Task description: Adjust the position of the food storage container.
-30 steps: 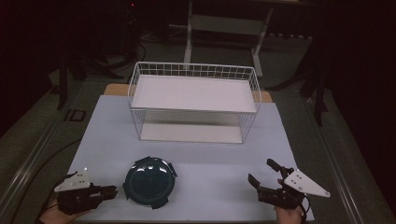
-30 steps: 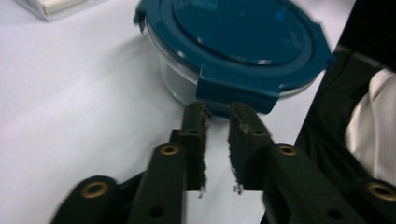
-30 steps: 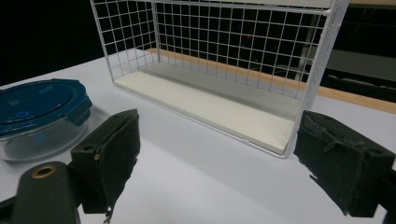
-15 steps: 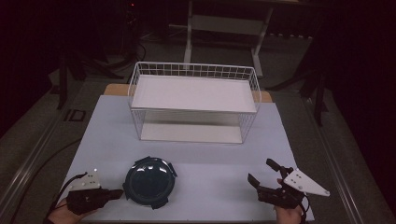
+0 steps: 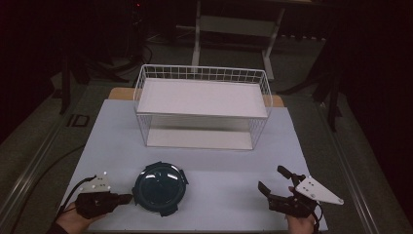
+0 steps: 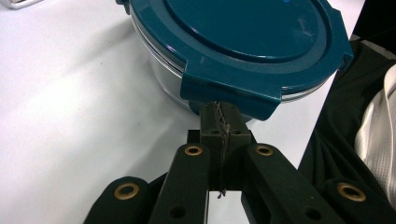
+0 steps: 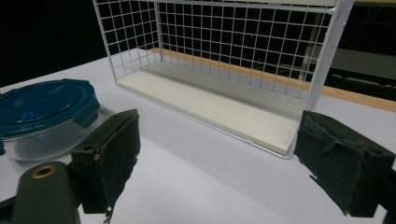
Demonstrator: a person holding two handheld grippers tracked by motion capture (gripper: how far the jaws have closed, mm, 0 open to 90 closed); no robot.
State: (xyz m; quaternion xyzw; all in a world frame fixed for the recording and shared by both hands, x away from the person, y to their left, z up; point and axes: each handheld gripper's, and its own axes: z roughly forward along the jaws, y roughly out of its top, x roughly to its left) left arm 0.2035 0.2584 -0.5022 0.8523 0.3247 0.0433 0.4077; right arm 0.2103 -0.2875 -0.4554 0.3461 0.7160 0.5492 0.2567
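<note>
A round clear container with a dark teal clip-on lid [image 5: 159, 187] sits near the front left of the white table [image 5: 112, 131]. My left gripper [image 5: 127, 197] lies level just left of it. In the left gripper view its jaws are pressed together, and the tips [image 6: 219, 114] sit right under one lid clip [image 6: 233, 95] with nothing seen between them. My right gripper [image 5: 272, 178] rests at the front right, wide open and holding nothing. In the right gripper view the container [image 7: 42, 112] stands off to the left of that gripper [image 7: 219, 154].
A white wire basket shelf [image 5: 202, 73] with two white boards stands at the middle back of the table; in the right gripper view its lower board [image 7: 210, 100] lies straight ahead. A light sleeve [image 6: 378, 126] shows beyond the table edge. Dark floor and stands surround the table.
My left gripper has slid a little to the right, up to the container's lid clip. The right gripper and the container have stayed put.
</note>
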